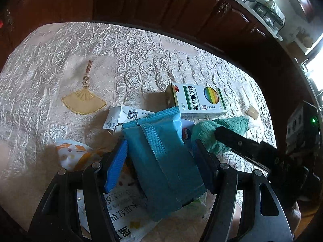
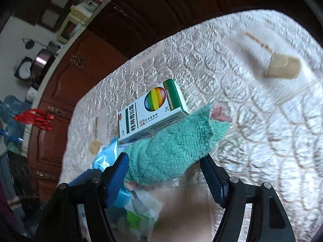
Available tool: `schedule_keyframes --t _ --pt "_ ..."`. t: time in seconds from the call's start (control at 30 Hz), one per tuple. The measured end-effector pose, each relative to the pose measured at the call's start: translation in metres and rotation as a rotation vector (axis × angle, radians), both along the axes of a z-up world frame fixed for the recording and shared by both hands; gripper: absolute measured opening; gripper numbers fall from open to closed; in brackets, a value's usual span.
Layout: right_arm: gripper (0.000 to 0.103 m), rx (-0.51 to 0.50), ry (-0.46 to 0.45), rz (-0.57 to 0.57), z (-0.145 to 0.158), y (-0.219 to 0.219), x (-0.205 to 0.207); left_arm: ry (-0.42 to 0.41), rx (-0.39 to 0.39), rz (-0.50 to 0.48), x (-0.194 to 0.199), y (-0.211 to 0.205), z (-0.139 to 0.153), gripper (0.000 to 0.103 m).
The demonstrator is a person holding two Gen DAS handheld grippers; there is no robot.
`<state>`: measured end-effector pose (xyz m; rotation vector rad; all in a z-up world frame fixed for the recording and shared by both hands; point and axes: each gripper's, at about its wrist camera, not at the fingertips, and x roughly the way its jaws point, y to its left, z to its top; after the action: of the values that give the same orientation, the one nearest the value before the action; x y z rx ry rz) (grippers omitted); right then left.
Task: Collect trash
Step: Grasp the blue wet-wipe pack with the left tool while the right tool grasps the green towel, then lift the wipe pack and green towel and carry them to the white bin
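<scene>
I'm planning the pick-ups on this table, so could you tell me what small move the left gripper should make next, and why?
Probably ease the left gripper a little lower and close its jaws on the teal wrapper. The wrapper already lies between the open blue pads, on top of other packets, though contact isn't clear. The right gripper straddles the green cloth beside it, so keep the two apart.

Tablecloth [image 1: 141, 46] under wrappers [image 1: 161, 161], box [image 1: 198, 100], cloth [image 2: 173, 151].
</scene>
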<state>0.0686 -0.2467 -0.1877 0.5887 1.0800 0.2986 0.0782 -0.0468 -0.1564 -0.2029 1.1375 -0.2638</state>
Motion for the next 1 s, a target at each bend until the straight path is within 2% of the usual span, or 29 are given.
schedule_keyframes --t 0.03,0.17,0.27,0.4,0.67,1.0 --pt "0.070 0.007 -0.005 0.004 -0.001 0.001 0.001 -0.001 -0.001 -0.004 0.000 0.000 -0.001 0.064" --pt "0.044 0.016 -0.075 0.038 0.005 0.002 -0.002 -0.005 -0.013 -0.020 -0.001 -0.002 0.000 0.055" --pt "0.035 -0.031 -0.133 0.061 0.017 0.003 -0.009 -0.028 -0.018 -0.032 -0.005 -0.001 0.007 0.051" --pt "0.032 -0.086 -0.198 0.087 0.035 -0.002 -0.022 -0.072 -0.018 -0.044 -0.011 0.001 0.026 0.048" --pt "0.031 -0.147 -0.301 0.060 0.077 -0.029 -0.051 -0.177 0.008 -0.080 -0.025 -0.012 0.064 0.047" --pt "0.031 -0.187 -0.375 0.021 0.107 -0.055 -0.080 -0.237 0.040 -0.149 -0.032 -0.050 0.086 0.047"
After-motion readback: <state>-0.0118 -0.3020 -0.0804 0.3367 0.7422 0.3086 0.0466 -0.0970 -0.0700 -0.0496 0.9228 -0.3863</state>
